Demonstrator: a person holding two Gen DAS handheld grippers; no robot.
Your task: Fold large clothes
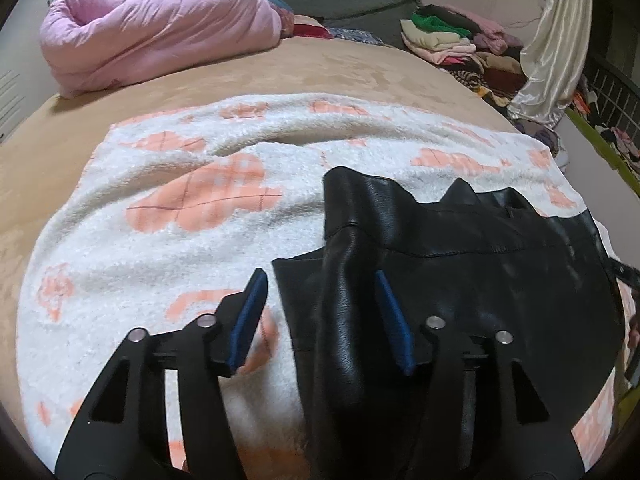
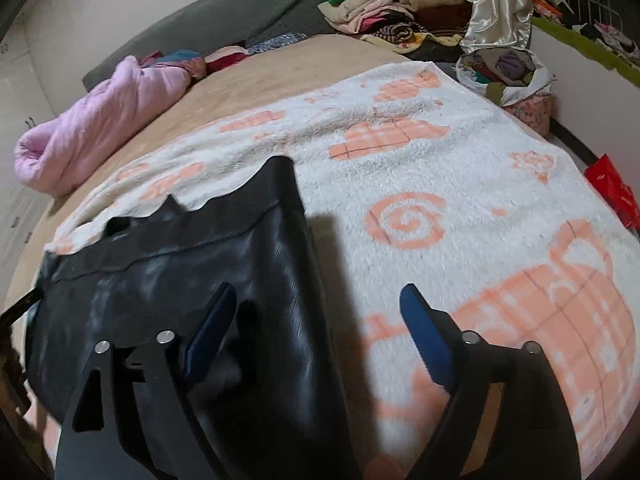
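A black leather garment (image 1: 480, 272) (image 2: 180, 252) lies flat on a white fleece blanket with peach hearts (image 1: 160, 248) (image 2: 440, 168), spread over a tan bed. In the left wrist view my left gripper (image 1: 319, 274) stands open over the garment's left edge. A raised fold of leather sits between its blue pads (image 1: 250, 312), and the left pad is clear of it. In the right wrist view my right gripper (image 2: 317, 287) is open wide astride the garment's right edge, with one finger over the leather and the other over the blanket.
A rolled pink quilt (image 1: 160, 32) (image 2: 100, 128) lies at the far left of the bed. Piled clothes (image 1: 460, 44) (image 2: 400, 16) and a cream satin cloth (image 1: 556, 40) stand at the far right. A red packet (image 2: 612, 188) sits by the right bed edge.
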